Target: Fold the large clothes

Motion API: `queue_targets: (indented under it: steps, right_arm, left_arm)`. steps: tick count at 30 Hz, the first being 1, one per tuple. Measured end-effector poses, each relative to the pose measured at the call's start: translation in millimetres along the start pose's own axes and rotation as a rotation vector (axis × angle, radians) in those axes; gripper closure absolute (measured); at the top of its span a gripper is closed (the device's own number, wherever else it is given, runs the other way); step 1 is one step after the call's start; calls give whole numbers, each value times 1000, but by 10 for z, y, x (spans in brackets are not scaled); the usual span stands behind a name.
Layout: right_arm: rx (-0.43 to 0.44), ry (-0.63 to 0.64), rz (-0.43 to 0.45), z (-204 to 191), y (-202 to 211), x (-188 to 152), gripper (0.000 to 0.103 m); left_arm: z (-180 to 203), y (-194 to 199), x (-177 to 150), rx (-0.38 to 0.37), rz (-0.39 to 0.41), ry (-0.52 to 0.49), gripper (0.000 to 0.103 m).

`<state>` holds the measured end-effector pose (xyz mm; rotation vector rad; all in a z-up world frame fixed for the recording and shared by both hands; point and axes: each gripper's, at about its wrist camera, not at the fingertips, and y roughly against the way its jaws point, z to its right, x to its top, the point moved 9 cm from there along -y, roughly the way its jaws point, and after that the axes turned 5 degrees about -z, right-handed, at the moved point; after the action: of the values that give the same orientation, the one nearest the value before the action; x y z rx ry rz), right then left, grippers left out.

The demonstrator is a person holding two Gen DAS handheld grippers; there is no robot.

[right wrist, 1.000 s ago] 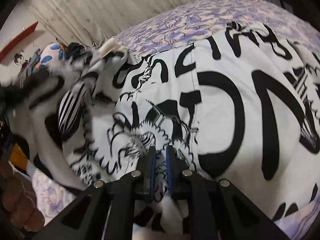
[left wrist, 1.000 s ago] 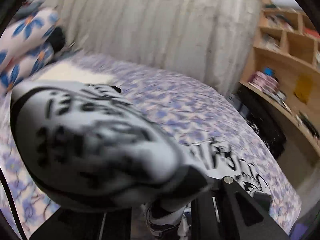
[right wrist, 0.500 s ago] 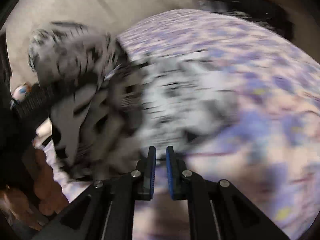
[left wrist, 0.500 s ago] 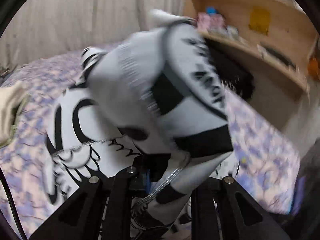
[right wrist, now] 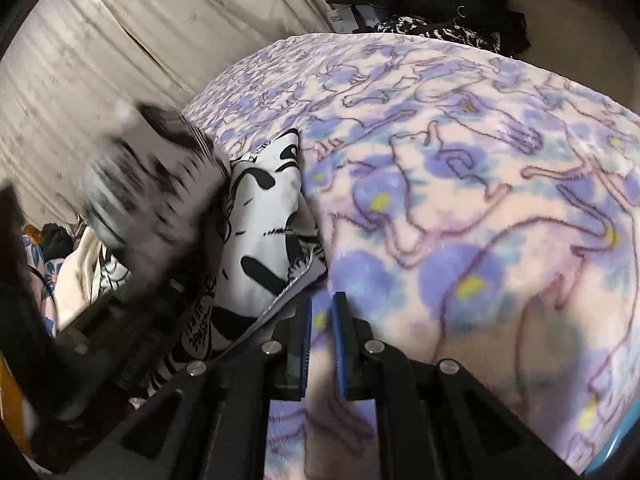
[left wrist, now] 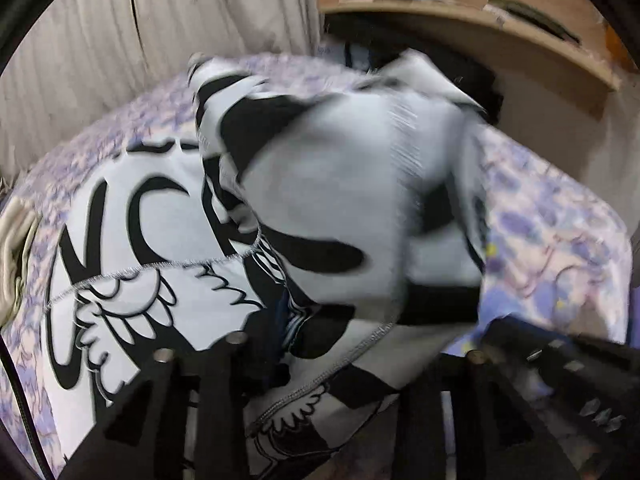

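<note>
Covering most of both frames, bed (right wrist: 460, 200) with purple floral blanket. Black-and-white printed garment (left wrist: 160, 220) lies centre-left in left view, a blurred fold bunched over it. Left gripper (left wrist: 360, 360), bottom centre, jaws opening, garment cloth between them. Right gripper (right wrist: 320, 344), bottom centre, nearly pressed together, holding nothing, garment just left.

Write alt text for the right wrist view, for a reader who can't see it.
The right gripper hangs over a purple floral blanket, jaws nearly closed with nothing between them. To its left, a black-and-white printed garment lies bunched at the blanket's edge, partly motion-blurred. A pale curtain fills the background.
</note>
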<state>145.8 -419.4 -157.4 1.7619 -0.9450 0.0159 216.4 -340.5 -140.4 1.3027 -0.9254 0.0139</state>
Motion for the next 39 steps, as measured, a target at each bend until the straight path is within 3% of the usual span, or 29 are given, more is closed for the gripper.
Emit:
queue_targets:
  steps: [2,4,5,6,7,9,14,18,22,26,32,35,36,39]
  right_arm:
    - [5,-4,-8,19,16,4,93]
    - [8,-4,-16,39,19,24,93]
    - [7,-3,-21,44,33,25,92]
    - [9,-4,-21,47,41,36,85]
    - [21,-5,-12,39,84,46,70]
    - [29,-5,14,24,148,105,60]
    - [84,67,72,-261,440,250,60]
    - [108,155,102,-565,551,426,60]
    - [112,251,67,-850,406,610,60]
    - [94,304,-12,-980,93,668,60]
    - [88,289,-101,-956,-315,740,60]
    - [107,303,-102,-977,-400,788,67]
    - [109,319,-109,-985,-426,791,87]
    - [193,289,-76,-967,-294,885,89]
  left_arm:
    - [12,38,13,-18,3,-7,62]
    - [52,112,14,-96,-5,3,35]
    - [52,185,5,-144,-12,16,28]
    - [41,243,-4,-171,-19,28,20]
    - [33,322,-20,-204,-26,39,20]
    - [-14,531,-38,-261,-15,63,20]
    - [-338,1051,-23,-256,57,138,20]
    - [-873,1241,-39,-161,82,201,20]
    - [-1388,1129,-141,-48,41,271,20]
    - [-1714,893,-262,-6,-15,314,20]
    - [-1861,593,-339,-55,-38,380,24]
    - [-1862,542,-312,-98,-26,403,34]
    - [-1858,531,-298,-105,-25,405,36]
    - [-1844,545,-245,-88,-7,397,41]
